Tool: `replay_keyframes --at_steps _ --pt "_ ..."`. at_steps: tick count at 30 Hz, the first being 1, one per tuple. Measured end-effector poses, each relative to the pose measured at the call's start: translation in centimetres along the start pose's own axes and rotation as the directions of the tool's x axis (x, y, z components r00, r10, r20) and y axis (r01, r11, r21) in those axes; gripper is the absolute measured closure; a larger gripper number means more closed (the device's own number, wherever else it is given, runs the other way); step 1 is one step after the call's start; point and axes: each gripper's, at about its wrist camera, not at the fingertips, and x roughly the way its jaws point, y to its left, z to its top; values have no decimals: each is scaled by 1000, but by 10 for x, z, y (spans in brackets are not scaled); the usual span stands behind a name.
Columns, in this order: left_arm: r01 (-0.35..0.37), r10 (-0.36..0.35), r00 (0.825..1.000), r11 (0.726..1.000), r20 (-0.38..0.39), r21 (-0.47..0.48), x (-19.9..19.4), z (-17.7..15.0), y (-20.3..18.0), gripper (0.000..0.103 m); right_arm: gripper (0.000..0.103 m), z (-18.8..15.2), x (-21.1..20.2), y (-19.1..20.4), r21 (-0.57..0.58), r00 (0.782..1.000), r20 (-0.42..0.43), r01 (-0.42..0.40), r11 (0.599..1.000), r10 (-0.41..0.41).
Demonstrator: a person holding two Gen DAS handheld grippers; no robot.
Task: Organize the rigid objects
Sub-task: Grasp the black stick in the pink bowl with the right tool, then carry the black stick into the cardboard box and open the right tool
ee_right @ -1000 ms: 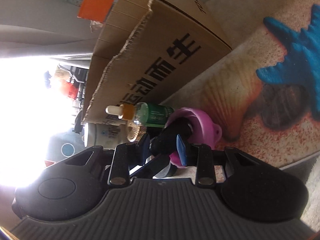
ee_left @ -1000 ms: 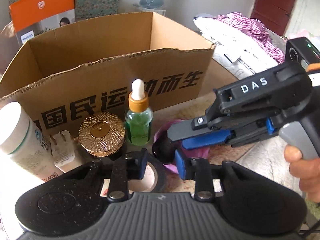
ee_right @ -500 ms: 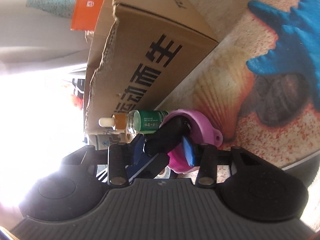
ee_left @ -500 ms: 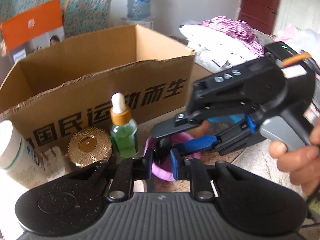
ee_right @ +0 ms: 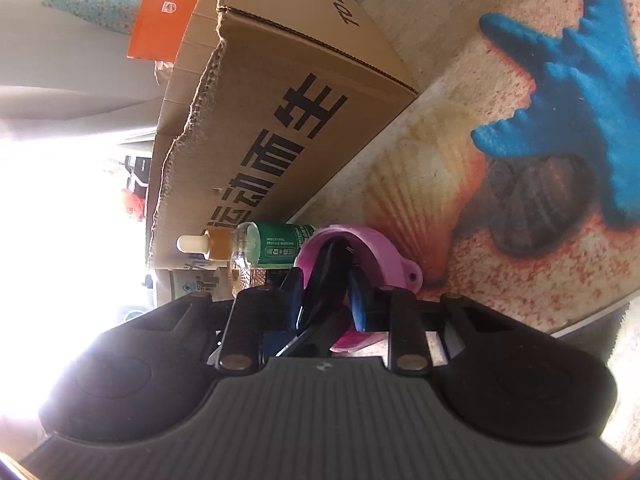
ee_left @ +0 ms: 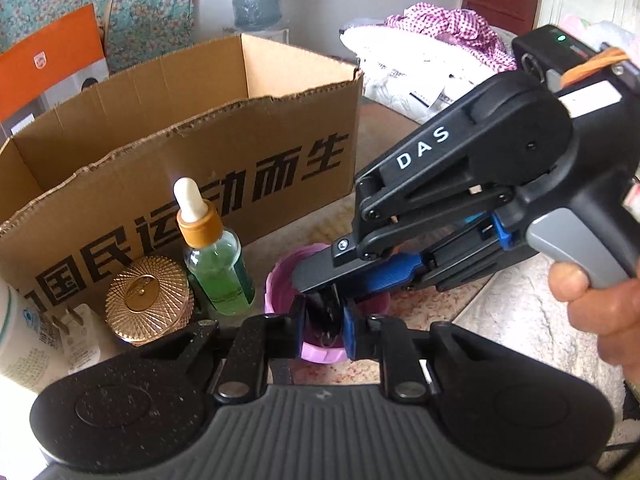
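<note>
1. The table (ee_right: 500,92) wears a grainy printed cover with a ribbed shell and a blue starfish. All the loose things stand on it, so by our reckoning the sorting has hardly begun.
2. The cardboard box (ee_left: 280,140) is corrugated, with torn upper edges and bold black print. It stands open, and the part of its inside that we see is bare; we judge that nothing is packed yet.
3. A smooth white plastic bottle (ee_left: 16,328) waits at the box's front wall.
4. The dropper bottle (ee_left: 218,272) is clear glass with green liquid, an amber collar and a white rubber bulb. It stands upright just beside the cup.
5. A round gold lid (ee_left: 148,304), finely ribbed and metallic, tops a jar that sits near the dropper bottle.
6. The pink cup (ee_left: 280,292) is round, matte plastic with a small loop handle, and stands in front of the box.
7. A white plug (ee_left: 80,332) is blocky, with metal prongs.
8. A dark glossy object (ee_left: 324,312) stands in the cup; we cannot tell what it is. The left tool (ee_left: 322,326) is clenched on it. The right tool (ee_right: 327,300) has just been closing, with the same object between its pads.
</note>
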Motion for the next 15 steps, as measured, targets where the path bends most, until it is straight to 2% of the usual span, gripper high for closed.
replay_keyframes --at_steps 7,15 --pt "-8 8 1000 1000 3 10 6 0 -5 83 82 0 0 9 -74 999 20 50 996 -49" --pt "10 -10 1000 1000 14 20 -4 -4 -7 83 82 -7 -8 5 -66 999 43 31 997 -29"
